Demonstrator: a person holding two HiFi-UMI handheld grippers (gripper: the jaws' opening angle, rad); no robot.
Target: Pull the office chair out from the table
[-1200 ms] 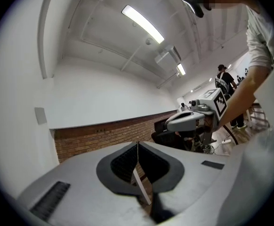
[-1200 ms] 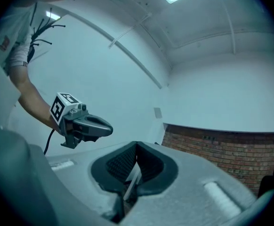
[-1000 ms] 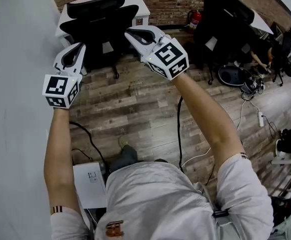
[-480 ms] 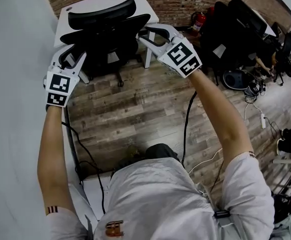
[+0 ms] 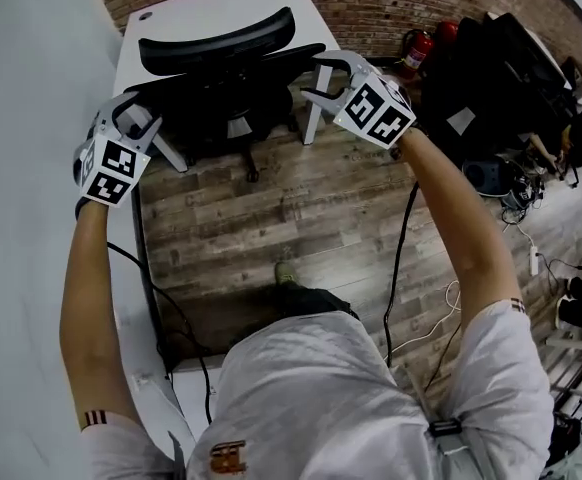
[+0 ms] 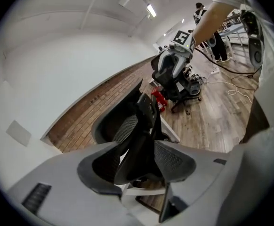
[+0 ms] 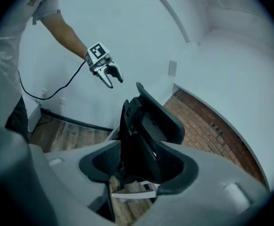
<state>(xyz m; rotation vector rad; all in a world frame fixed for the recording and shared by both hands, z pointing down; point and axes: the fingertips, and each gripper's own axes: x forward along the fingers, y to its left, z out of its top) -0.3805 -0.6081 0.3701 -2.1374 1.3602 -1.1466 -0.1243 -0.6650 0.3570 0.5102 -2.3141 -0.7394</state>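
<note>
A black mesh office chair [image 5: 221, 78] stands tucked against a white table [image 5: 201, 8] at the top of the head view. My left gripper [image 5: 139, 103] is at the left edge of the chair's backrest, my right gripper [image 5: 313, 78] at its right edge. Both sets of jaws are opening. In the left gripper view the backrest's edge [image 6: 137, 121] stands in the gap between the jaws, and the pads do not press on it. The right gripper view shows the other edge [image 7: 144, 126] the same way, loose between the jaws.
A white wall runs along the left. At the right are more black chairs [image 5: 491, 78] and a red fire extinguisher [image 5: 418, 46] by the brick wall [image 5: 371, 8]. Cables [image 5: 401, 258] trail over the wooden floor near my feet.
Both grippers moved forward to the chair and their jaws went from shut to open. They now flank the backrest.
</note>
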